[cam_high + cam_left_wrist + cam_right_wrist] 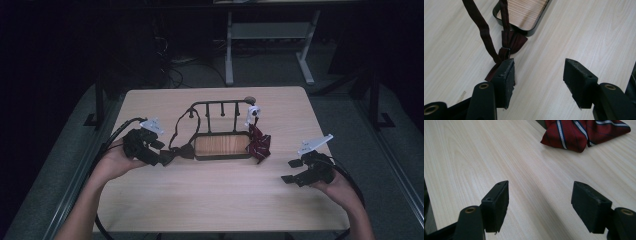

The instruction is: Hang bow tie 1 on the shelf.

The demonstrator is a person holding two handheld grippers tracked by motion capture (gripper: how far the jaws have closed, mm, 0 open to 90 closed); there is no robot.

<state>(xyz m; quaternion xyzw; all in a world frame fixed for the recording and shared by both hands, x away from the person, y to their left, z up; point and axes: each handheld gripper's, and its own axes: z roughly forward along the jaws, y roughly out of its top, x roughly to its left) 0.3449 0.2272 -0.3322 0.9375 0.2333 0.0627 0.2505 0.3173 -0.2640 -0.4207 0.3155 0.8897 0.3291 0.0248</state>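
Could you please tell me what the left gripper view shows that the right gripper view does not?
The left gripper view shows a dark maroon bow tie with its strap, lying by one finger of the open left gripper, and a corner of the wood-based rack. The right gripper view shows a red striped tie lying beyond the open right gripper. Both show the pale wooden table and two spread black jaws holding nothing.
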